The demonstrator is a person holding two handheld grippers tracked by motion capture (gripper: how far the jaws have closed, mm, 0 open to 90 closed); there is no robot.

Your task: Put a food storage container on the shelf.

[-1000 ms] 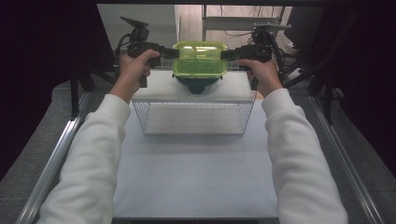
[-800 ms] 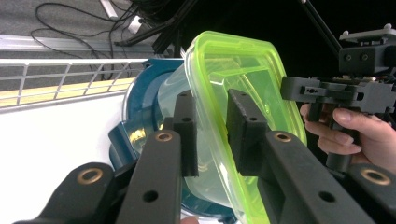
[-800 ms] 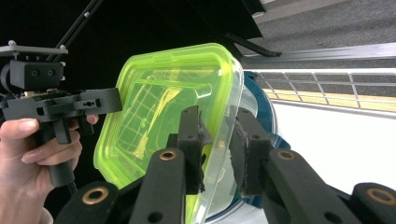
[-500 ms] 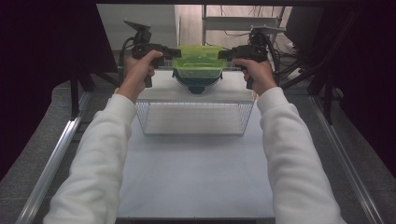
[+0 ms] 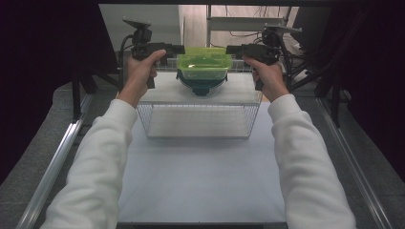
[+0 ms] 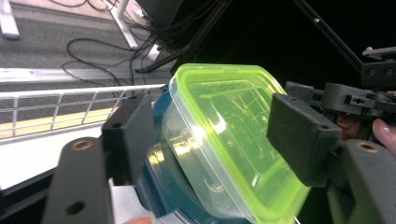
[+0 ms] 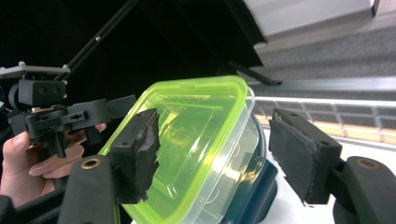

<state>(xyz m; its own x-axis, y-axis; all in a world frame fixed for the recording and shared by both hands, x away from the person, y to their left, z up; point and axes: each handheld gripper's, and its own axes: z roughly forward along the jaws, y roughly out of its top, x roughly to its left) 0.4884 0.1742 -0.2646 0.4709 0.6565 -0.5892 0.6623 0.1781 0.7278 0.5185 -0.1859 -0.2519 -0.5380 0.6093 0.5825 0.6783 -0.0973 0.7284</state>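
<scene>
A clear tub with a yellow-green lid (image 5: 203,64) rests on a dark teal container (image 5: 200,87) at the back of a white-topped wire rack (image 5: 198,119). My left gripper (image 5: 179,48) is at the tub's left end and my right gripper (image 5: 230,49) at its right end. Both pairs of jaws have just been opening. In the left gripper view the left gripper (image 6: 215,135) straddles the tub (image 6: 219,140) with its pads off it. The right gripper view shows the right gripper (image 7: 217,156) standing wide around the tub's (image 7: 196,140) other end.
The wire rack stands on a white table (image 5: 200,181) framed by metal rails (image 5: 57,157). A railing (image 6: 56,100) runs behind the rack. Dark stands and cables crowd the back and both sides.
Both grippers' jaws have spread apart and let go of the green-lidded tub's ends. The tub stays on the teal container and the hands have hardly moved.
</scene>
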